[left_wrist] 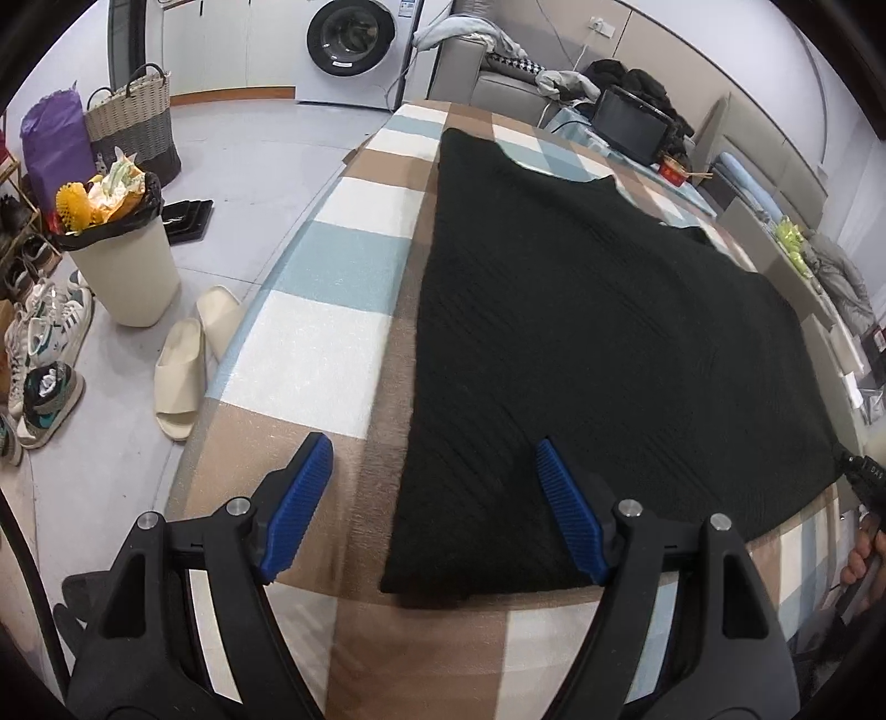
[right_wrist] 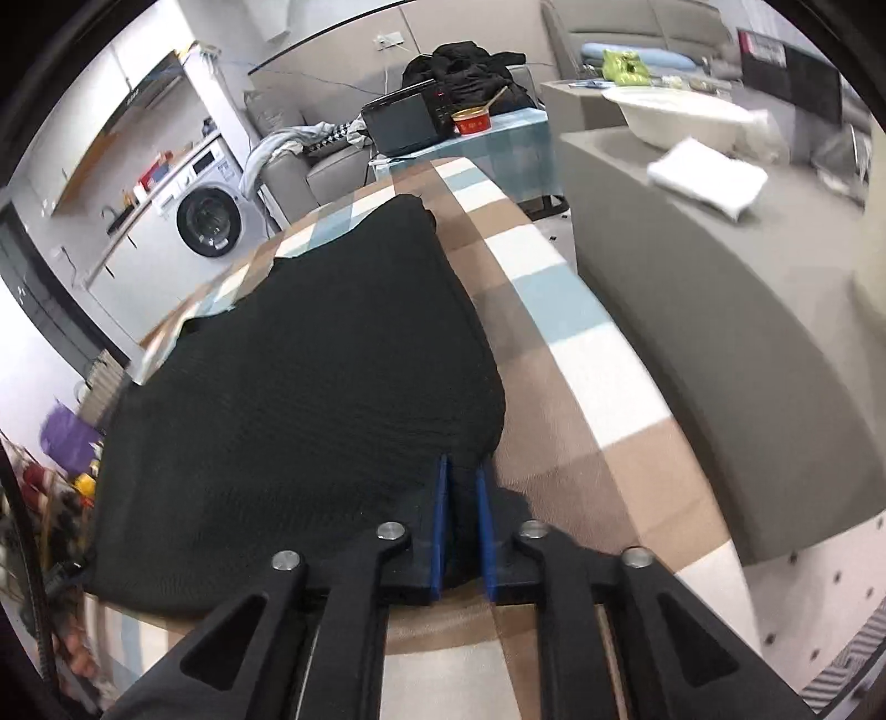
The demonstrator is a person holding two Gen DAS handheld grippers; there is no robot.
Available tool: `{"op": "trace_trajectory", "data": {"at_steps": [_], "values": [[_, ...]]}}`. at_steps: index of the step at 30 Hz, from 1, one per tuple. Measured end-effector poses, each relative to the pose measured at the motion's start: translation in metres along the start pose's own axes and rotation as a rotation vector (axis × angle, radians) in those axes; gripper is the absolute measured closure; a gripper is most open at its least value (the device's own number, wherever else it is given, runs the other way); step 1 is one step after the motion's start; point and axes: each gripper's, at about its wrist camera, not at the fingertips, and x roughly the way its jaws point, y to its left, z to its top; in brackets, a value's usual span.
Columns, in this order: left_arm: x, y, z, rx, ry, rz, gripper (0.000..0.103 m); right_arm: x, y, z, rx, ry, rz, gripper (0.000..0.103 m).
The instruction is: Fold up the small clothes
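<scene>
Left wrist view, checked blanket under black garment, washing machine beyond

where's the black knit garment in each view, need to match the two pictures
Left wrist view: the black knit garment fills the centre and right, lying flat on the checked blanket, ahead of the open left gripper.
Right wrist view: it fills the centre-left, its near corner pinched in the right gripper.
Shared landmark: the white front-loading washing machine.
</scene>
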Motion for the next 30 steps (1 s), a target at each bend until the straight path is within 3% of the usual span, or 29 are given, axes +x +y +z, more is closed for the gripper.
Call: {"op": "trace_trajectory", "data": {"at_steps": [2,3,4,7,12,15,19,22,23,25,26,30], "values": [[-0.001,-0.002,-0.002,-0.005,-0.016,-0.032,0.048,-0.003,-0.004,-0.001,0.016,-0.016,0.050,0.076],[0.000,-0.003,-0.002,-0.001,-0.014,-0.046,0.069,-0.003,-0.005,-0.001,0.011,-0.018,0.054,0.076],[0.001,-0.004,-0.002,0.001,-0.010,-0.076,0.083,-0.004,-0.004,-0.002,0.002,-0.027,0.048,0.076],[-0.003,-0.010,-0.002,0.022,-0.040,-0.072,0.092,-0.003,-0.004,-0.004,0.002,-0.048,0.029,0.076],[-0.006,0.000,0.000,0.009,-0.042,-0.083,0.095,0.002,0.003,-0.008,-0.018,0.000,0.002,0.076],[-0.009,0.010,0.002,-0.008,-0.045,-0.052,0.095,0.002,0.005,-0.012,-0.038,0.030,-0.004,0.076],[-0.016,0.015,0.005,-0.031,-0.041,-0.044,0.095,-0.015,0.019,-0.008,-0.078,-0.021,-0.058,0.076],[-0.025,0.011,0.007,-0.020,-0.055,-0.012,0.093,-0.027,0.045,-0.005,-0.152,-0.060,-0.042,0.075],[-0.028,0.009,0.007,-0.013,-0.060,-0.008,0.092,-0.026,0.059,-0.006,-0.190,-0.054,-0.024,0.070],[-0.034,0.002,0.007,0.006,-0.075,-0.005,0.081,-0.018,0.083,-0.010,-0.260,-0.043,0.015,0.060],[-0.037,-0.002,0.008,0.017,-0.083,0.000,0.077,-0.009,0.101,-0.015,-0.312,-0.028,0.033,0.060],[-0.053,-0.012,0.008,0.045,-0.130,0.030,0.049,0.024,0.143,-0.027,-0.412,0.026,0.063,0.060]]}}
